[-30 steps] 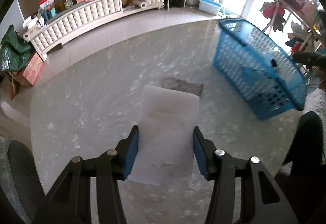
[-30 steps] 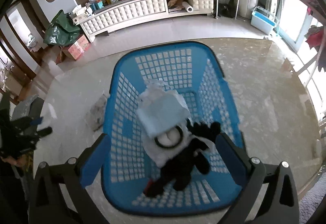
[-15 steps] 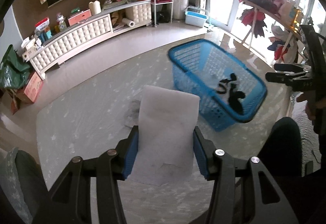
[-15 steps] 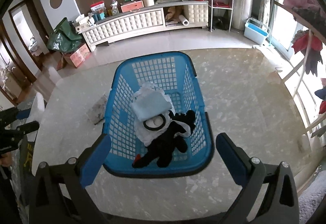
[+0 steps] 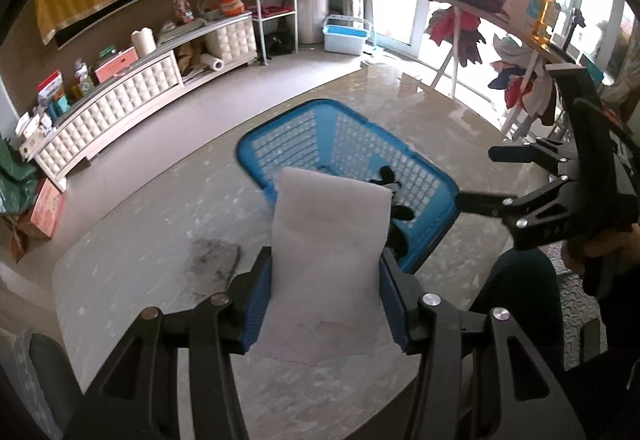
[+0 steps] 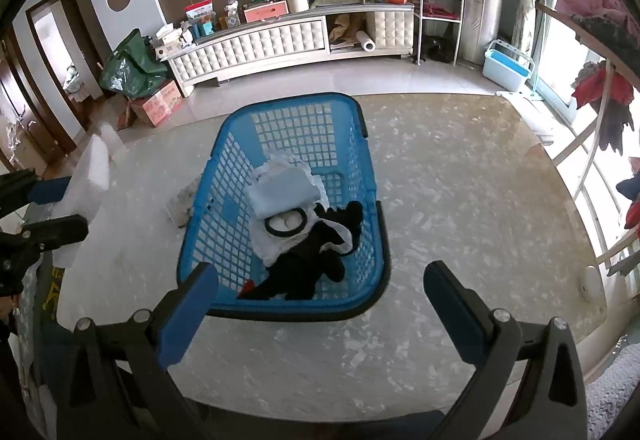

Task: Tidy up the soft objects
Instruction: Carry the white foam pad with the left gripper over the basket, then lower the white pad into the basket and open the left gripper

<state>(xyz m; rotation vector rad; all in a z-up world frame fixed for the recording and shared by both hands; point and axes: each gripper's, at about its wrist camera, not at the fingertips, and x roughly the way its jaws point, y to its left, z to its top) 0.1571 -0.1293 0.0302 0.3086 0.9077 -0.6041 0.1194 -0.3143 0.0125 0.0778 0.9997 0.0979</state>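
Observation:
My left gripper [image 5: 325, 300] is shut on a white foam pad [image 5: 326, 248] and holds it above the marble table, in front of the blue basket [image 5: 320, 128]. In the right wrist view the basket [image 6: 224, 208] holds a folded pale blue cloth [image 6: 286, 192], a white cloth with a black ring [image 6: 285, 225] and a black soft toy [image 6: 316, 260]. My right gripper [image 6: 320, 312] is open and empty above the basket's near rim. The left gripper with the foam pad [image 6: 90, 180] shows at the left edge.
A grey rag [image 5: 214, 260] lies on the table left of the basket, also in the right wrist view [image 6: 182, 202]. The marble table [image 6: 460, 200] extends right of the basket. A white cabinet [image 6: 280, 40] stands behind; a clothes rack [image 5: 480, 0] stands at the right.
My left gripper has swung right with the foam pad, so the basket now lies straight ahead. My right gripper has drawn back and up from the basket.

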